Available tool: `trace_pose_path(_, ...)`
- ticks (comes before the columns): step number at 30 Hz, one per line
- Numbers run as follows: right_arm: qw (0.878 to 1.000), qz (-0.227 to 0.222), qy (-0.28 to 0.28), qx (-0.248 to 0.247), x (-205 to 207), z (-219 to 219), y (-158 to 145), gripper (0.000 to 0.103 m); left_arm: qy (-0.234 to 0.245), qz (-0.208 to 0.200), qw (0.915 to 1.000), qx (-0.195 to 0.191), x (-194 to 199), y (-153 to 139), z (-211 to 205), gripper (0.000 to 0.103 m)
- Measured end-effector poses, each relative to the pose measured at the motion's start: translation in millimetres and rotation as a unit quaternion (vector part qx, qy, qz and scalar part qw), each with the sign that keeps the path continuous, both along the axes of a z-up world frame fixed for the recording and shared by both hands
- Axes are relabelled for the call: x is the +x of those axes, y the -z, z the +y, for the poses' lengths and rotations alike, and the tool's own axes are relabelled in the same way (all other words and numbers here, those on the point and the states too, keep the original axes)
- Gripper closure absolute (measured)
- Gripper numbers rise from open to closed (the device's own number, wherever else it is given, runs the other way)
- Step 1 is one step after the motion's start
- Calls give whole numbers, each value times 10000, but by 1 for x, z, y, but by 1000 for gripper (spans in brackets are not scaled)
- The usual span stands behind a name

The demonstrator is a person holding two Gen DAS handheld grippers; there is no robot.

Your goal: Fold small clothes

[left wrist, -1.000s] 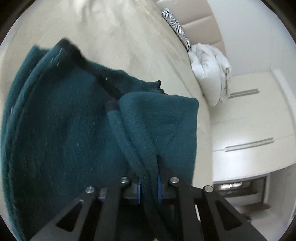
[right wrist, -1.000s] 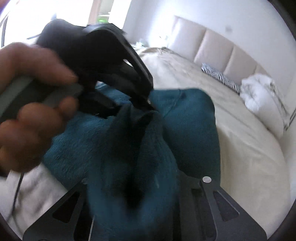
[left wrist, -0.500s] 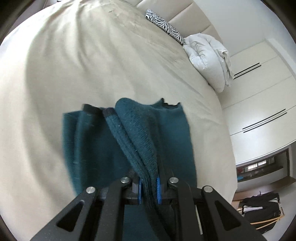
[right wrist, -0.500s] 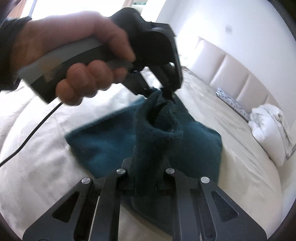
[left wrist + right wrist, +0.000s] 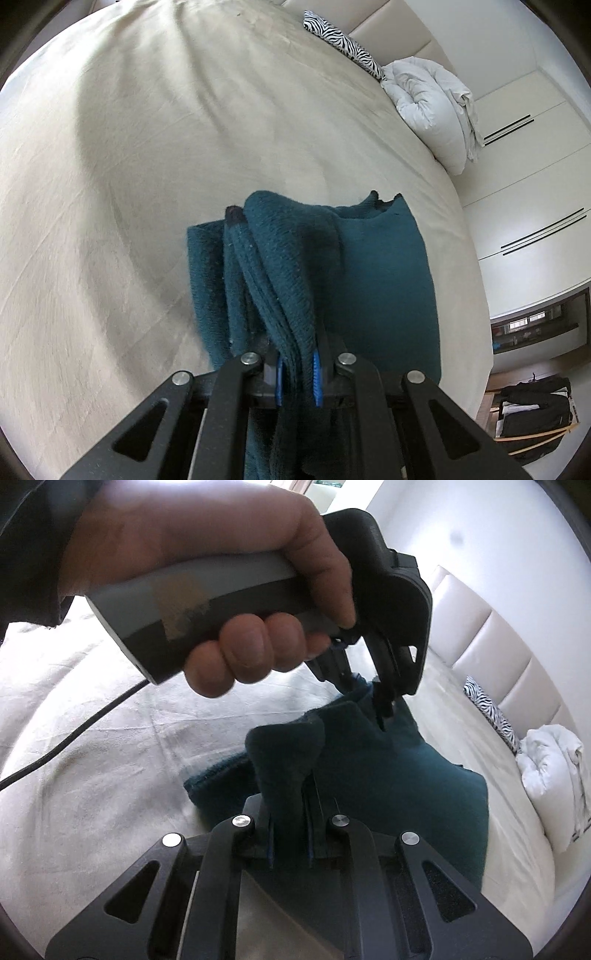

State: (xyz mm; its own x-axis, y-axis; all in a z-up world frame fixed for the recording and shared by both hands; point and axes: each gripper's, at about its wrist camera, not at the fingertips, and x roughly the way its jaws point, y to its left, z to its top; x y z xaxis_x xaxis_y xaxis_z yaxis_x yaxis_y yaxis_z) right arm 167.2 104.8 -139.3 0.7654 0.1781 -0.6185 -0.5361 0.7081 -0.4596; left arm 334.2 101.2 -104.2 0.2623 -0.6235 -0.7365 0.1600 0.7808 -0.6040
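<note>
Left wrist view: left gripper (image 5: 298, 373) and right gripper (image 5: 290, 843) both pinch the teal garment (image 5: 380, 280), now lowered from mid-air onto the bed (image 5: 147, 184); fold nearly laid.

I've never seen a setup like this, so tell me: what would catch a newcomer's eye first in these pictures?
First, the dark teal garment, hanging in folds over the cream bed, pinched by both the left gripper and the right gripper. Next, in the right wrist view, the person's hand looms large at the top, wrapped around the left gripper's grey handle. Far back by the headboard lie a zebra-striped pillow and a bunched white duvet.
</note>
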Motion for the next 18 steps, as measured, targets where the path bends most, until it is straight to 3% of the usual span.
trace_pose_path(5, 9984, 370, -22, 419, 2, -1, -3, 87, -177, 16, 9992, -364, -10, 10, 17, 89)
trace_pose_path(10, 9917, 836, -177, 958, -13, -23, -27, 80, -418, -70, 9984, -360, -11, 2, 30, 84)
trace_pose_path(14, 9683, 1401, -18, 2069, -25, -70, -57, 80, -730, -518, 9956, 274, -23, -24, 41, 79)
trace_pose_path(18, 9208, 1862, 495, 3391, 0, -147, -77, 80, -732, -1227, 9868, 758, -52, -63, 35, 79)
